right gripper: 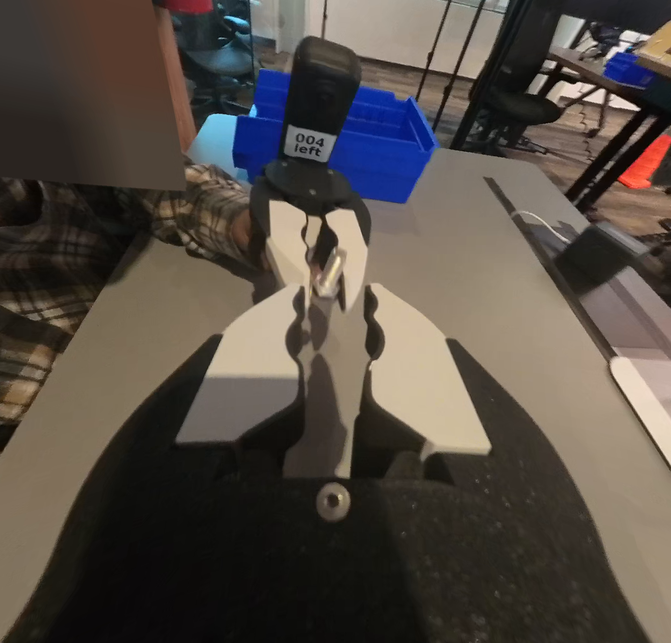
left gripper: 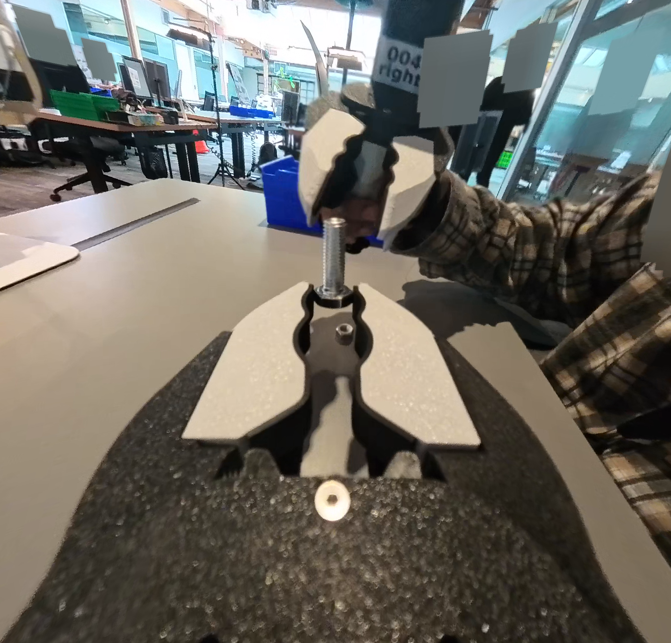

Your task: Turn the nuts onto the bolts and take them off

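Observation:
My left gripper (left gripper: pixel 332 291) is shut on the hex head of a silver bolt (left gripper: pixel 334 255), which stands upright on the grey table (left gripper: pixel 145 317) with its thread pointing up. A small nut (left gripper: pixel 343 333) lies on the table between my left fingers, behind the bolt head. My right gripper (left gripper: pixel 350 230) hangs tilted just above and behind the bolt's top, jaws apart and empty. In the right wrist view my right gripper (right gripper: pixel 336 291) is open, with the bolt (right gripper: pixel 328 275) just past its tips, held by the left gripper (right gripper: pixel 323 293).
A blue bin (left gripper: pixel 281 190) stands at the table's far edge and also shows in the right wrist view (right gripper: pixel 381 146). A white pad (left gripper: pixel 32 259) lies at the left. A slot (left gripper: pixel 138 220) runs along the table. A person's plaid sleeve (left gripper: pixel 544 244) reaches in from the right. The grippers are tip to tip, or close to it.

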A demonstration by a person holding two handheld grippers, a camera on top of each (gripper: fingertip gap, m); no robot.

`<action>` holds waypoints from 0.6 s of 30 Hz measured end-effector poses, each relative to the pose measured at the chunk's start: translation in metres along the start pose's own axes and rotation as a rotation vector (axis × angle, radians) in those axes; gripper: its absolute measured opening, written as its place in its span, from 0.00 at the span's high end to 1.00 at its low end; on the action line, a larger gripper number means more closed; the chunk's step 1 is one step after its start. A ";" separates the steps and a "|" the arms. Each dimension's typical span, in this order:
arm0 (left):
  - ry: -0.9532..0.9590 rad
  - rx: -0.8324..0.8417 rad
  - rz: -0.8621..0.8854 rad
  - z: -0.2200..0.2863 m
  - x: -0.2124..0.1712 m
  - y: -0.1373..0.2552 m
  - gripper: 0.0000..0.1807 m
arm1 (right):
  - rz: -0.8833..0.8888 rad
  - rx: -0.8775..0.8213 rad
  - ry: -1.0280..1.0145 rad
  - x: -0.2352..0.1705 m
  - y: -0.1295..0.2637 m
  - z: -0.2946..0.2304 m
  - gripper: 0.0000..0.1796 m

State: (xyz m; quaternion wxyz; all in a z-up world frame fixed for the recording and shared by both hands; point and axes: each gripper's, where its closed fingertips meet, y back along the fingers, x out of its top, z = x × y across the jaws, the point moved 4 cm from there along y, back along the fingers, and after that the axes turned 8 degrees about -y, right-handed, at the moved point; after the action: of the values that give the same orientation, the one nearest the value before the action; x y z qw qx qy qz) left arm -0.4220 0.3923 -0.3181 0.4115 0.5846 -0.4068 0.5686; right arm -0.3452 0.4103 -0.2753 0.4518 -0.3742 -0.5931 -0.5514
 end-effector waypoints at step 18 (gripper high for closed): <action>0.056 0.031 0.067 -0.010 0.002 0.007 0.89 | -0.434 -0.049 -0.165 -0.150 0.044 0.003 0.81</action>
State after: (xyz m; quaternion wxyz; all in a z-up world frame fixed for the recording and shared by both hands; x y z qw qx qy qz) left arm -0.4314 0.3992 -0.3154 0.3943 0.5608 -0.4056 0.6045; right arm -0.2569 0.4261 -0.4038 0.2634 -0.2927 -0.6810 -0.6174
